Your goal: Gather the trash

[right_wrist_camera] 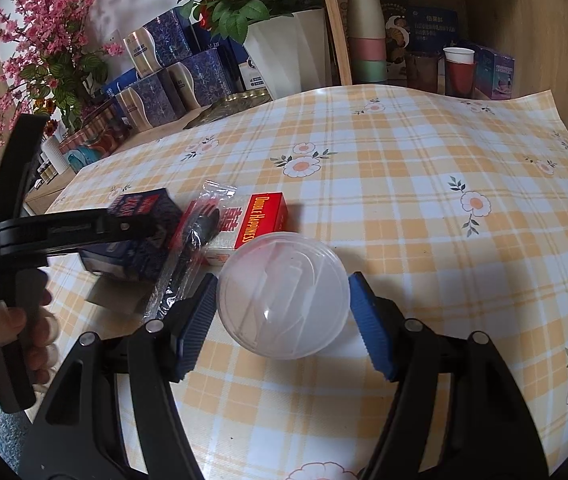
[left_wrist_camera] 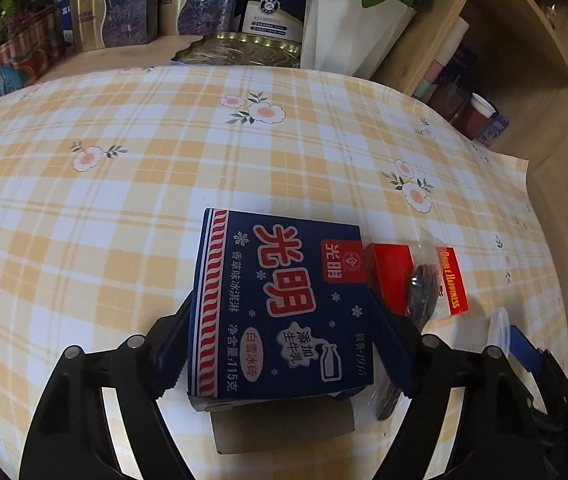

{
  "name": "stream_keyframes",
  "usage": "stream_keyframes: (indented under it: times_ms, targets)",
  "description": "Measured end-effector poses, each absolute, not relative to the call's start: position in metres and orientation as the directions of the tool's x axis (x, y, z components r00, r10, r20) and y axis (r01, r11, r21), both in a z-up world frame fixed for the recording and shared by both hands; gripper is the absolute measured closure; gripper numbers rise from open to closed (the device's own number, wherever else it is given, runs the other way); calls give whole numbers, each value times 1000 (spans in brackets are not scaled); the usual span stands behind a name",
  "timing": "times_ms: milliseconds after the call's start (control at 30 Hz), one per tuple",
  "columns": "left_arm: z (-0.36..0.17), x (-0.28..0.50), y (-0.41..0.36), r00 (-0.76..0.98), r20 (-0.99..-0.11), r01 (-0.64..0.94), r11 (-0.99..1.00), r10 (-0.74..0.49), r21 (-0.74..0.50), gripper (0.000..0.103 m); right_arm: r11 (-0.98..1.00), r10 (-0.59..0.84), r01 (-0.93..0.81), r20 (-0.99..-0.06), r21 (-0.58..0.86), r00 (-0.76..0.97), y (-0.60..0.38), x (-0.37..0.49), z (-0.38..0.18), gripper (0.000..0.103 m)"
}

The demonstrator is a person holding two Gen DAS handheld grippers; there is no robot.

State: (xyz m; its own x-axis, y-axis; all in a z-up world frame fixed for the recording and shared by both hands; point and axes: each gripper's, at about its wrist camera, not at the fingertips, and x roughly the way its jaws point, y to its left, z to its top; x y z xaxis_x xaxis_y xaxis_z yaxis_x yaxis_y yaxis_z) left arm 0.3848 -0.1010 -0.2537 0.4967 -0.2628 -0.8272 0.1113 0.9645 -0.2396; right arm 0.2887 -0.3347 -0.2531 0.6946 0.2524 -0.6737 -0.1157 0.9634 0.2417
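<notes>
The left hand-held gripper (left_wrist_camera: 279, 344) points steeply down at the bench (left_wrist_camera: 123, 184), and its two blue pads stand on either side of a blue ice cream box (left_wrist_camera: 284, 304). The pads lie against the box's two long sides, so the jaws look clamped on it, though how firmly they press cannot be told. In the right wrist view a hand (right_wrist_camera: 7, 332) holds the black handle of this gripper at the left edge. The box lies flat with its printed face up, and its long axis runs away from the left camera; its near end rests over a flat brown cardboard piece (left_wrist_camera: 284, 424). Just beside the box, on its right, lies a red cigarette pack (left_wrist_camera: 416, 280) with a clear plastic wrapper (left_wrist_camera: 424, 288) across it. The right hand-held gripper (right_wrist_camera: 284, 312) also tilts down, with its jaws apart on both sides of a round translucent lid (right_wrist_camera: 284, 296). Whether its pads touch the rim of the lid is not clear. The lid is near the red pack. The bench carries a yellow and white checked cloth with flowers. Behind it stand blue gift boxes (right_wrist_camera: 171, 80), a white flower pot (right_wrist_camera: 292, 44) with red roses, pink blossoms (right_wrist_camera: 43, 28), and a wooden shelf (right_wrist_camera: 524, 40) with stacked cups (right_wrist_camera: 366, 36).
</notes>
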Motion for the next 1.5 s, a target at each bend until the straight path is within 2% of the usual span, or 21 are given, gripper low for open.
stream_keyframes:
  times_ms: [267, 500, 800, 1000, 1233, 1500]
  targets:
    - [-216, 338, -79, 570, -773, 216, 958, -281, -189, 25, 973, 219, -104, -684, 206, 696, -331, 287, -252, 36]
    - [-188, 278, -41, 602, -735, 263, 947, -312, -187, 25, 991, 133, -86, -685, 103, 717, -315, 267, -236, 36]
    - [-169, 193, 4, 644, -689, 269, 942, -332, -202, 25, 977, 212, -141, -636, 162, 742, -295, 185, -204, 36]
    - [-165, 140, 19, 662, -668, 277, 939, -340, -203, 25, 970, 241, -159, -637, 183, 733, -275, 137, -201, 36]
    - [-170, 90, 29, 671, -655, 291, 936, -346, -197, 25, 960, 281, -202, -649, 196, 707, -249, 85, -210, 36]
    - [-191, 45, 38, 666, -661, 283, 937, -346, -206, 25, 945, 315, -276, -708, 174, 632, -210, 43, -245, 36]
